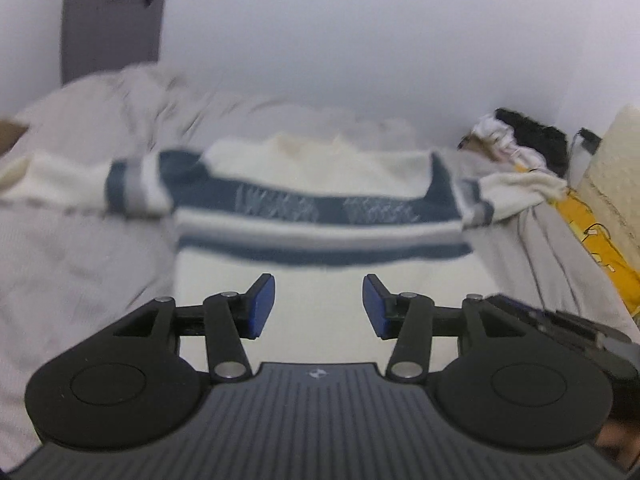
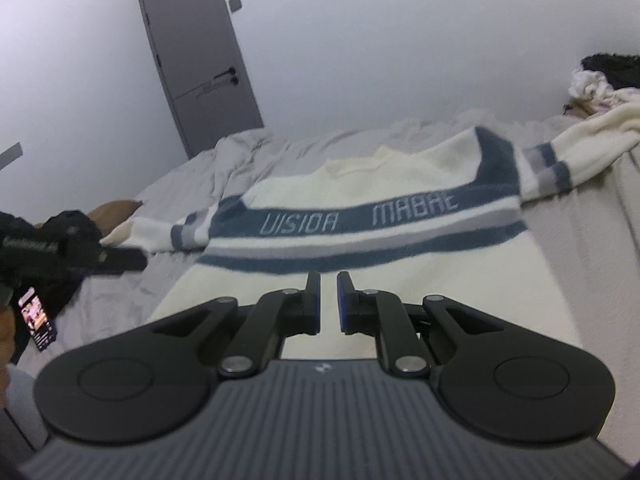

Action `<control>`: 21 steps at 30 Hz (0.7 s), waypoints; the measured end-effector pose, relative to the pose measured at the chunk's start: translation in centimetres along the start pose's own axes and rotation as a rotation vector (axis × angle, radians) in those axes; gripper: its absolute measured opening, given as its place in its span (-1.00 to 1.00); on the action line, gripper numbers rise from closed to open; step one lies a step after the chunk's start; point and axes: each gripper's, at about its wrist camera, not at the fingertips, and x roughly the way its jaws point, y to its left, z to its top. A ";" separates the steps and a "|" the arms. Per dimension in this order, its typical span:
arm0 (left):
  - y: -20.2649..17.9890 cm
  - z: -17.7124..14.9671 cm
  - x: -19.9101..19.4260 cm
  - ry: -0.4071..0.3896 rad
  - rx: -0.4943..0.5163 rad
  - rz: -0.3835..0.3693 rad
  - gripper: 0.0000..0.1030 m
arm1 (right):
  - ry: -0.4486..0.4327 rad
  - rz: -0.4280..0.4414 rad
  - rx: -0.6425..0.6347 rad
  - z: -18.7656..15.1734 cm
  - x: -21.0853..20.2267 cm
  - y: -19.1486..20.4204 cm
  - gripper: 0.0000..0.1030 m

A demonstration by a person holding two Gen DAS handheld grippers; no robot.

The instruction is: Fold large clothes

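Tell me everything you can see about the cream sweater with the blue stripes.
The sweater is a cream knit with dark blue and grey bands across the chest and on both sleeves; pale letters run along the widest blue band. It lies spread flat on the grey bed sheet, neckline toward the far wall, both sleeves stretched outward, not yet folded. Its far sleeve end reaches a pile of clothes. No gripper is seen holding it.
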 end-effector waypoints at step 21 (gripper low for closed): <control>-0.8 -3.0 4.6 -0.063 0.033 -0.037 0.97 | -0.106 -0.241 0.047 0.7 -1.2 -4.7 0.78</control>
